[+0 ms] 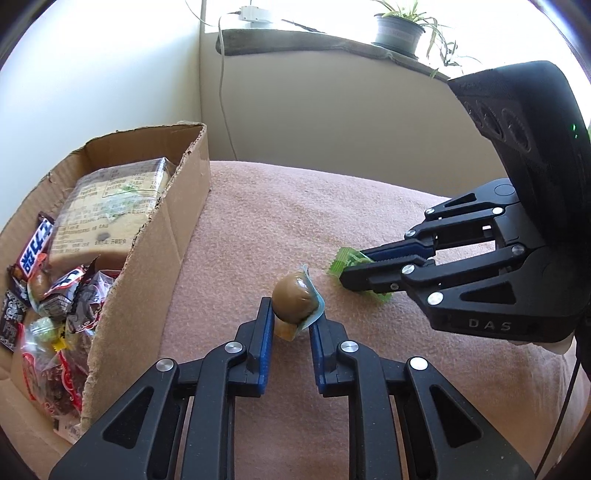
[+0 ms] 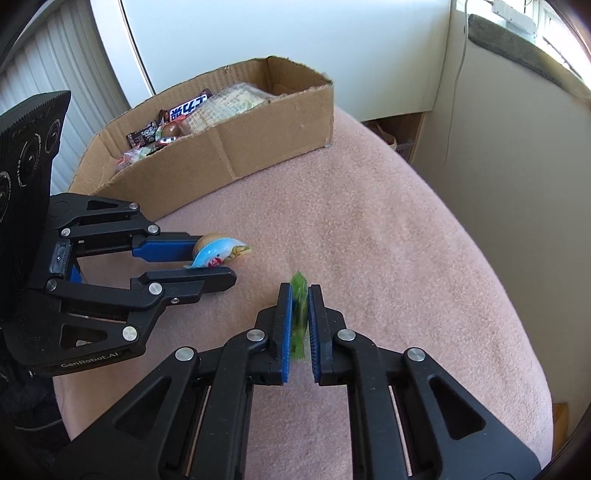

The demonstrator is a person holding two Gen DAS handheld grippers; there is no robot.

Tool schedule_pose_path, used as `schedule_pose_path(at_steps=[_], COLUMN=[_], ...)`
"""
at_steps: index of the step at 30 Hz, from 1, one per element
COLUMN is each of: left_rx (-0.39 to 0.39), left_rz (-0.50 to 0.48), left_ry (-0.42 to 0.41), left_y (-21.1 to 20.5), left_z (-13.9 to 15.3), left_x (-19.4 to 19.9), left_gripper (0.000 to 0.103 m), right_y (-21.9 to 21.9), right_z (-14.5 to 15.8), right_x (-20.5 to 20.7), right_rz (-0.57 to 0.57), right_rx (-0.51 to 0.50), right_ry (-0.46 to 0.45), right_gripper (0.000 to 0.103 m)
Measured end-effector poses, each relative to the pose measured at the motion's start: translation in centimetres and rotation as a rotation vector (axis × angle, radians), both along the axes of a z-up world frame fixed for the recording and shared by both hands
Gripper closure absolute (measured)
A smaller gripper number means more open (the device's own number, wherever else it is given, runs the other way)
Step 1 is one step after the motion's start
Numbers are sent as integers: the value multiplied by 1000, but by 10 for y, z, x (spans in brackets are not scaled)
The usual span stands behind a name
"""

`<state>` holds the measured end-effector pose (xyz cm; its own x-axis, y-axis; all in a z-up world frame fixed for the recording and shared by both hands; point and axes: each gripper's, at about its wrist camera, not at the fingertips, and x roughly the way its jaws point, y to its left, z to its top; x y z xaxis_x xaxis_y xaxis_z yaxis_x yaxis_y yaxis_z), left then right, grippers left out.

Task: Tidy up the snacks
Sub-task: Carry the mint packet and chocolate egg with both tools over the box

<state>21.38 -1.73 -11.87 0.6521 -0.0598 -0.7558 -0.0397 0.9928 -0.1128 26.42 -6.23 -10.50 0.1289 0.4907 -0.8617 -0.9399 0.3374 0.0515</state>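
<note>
Left gripper [image 1: 291, 317]: jaws pinch a brown round snack in a clear wrapper with a blue edge [image 1: 295, 301]. The snack sits at the fingertips, projecting forward past the blue pads [image 1: 264, 343]. From the right wrist view the same gripper [image 2: 218, 258] shows the wrapper's blue-and-white printed face [image 2: 216, 253] turned sideways between the two fingers. Whether the snack touches the pink blanket [image 1: 332, 221] beneath cannot be told.

Right gripper [image 2: 300, 295]: jaws nearly together, pinching a green wrapped candy [image 2: 299, 314] edge-on between the blue pads [image 2: 284, 332]. Wrapper runs along the length of the pads, its upper end poking out ahead of the tips. The candy looks blurred. In the left wrist view this gripper [image 1: 351, 267] lies low over the blanket, with green wrapper [image 1: 341, 260] showing ahead of its tips and a bit below the lower finger.

Relative position: the two grippers are near each other, fingertips apart, right gripper's tips ahead and to the right of the left jaws.

Cardboard box [image 1: 177, 236]: left of the left jaws, just beside them, open-topped, torn rim. Contents: a large clear-wrapped pale package with printed text [image 1: 110, 206] at the far end, chocolate bars in dark wrappers [image 1: 33, 254], red packets [image 1: 55, 380] nearer. From the right jaws the box [image 2: 258, 147] lies ahead and to the left, well apart.

Potted plant [image 1: 399, 29] on the window ledge [image 1: 295, 40] beyond.
</note>
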Motion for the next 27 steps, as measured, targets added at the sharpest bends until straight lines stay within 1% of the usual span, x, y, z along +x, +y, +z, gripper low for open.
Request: schedule_pose_path(at_steps=[2, 4, 5, 10, 13, 14, 20, 27], left_rx=[-3, -6, -6, -11, -26, -30, -41, -46], left_rz=[1, 0, -3, -15, -20, -22, -36, -32], left_ry=[-4, -7, -10, -30, -46, -52, -88, -136], left_y=[7, 8, 7, 10, 13, 20, 32, 55], left_z=[-2, 0, 0, 7, 11, 11, 24, 46], left_x=[-1, -6, -7, -21, -36, -38, -63, -97], left_gripper=[86, 86, 86, 86, 86, 86, 86, 86], right_y=[1, 0, 0, -7, -14, -17, -29, -25], right_z=[-3, -2, -2, 3, 10, 13, 32, 55], right_x=[-5, -5, -5, -9, -11, -12, -24, -52], right_rz=[-1, -7, -14, -61, -92, -100, -144, -156], right_rx=[-13, -13, -11, 6, 20, 25, 58, 94], right_ry=[-33, -31, -36, -59, -57, -56, -57, -74], right_gripper=[95, 96, 98, 98, 98, 98, 98, 98])
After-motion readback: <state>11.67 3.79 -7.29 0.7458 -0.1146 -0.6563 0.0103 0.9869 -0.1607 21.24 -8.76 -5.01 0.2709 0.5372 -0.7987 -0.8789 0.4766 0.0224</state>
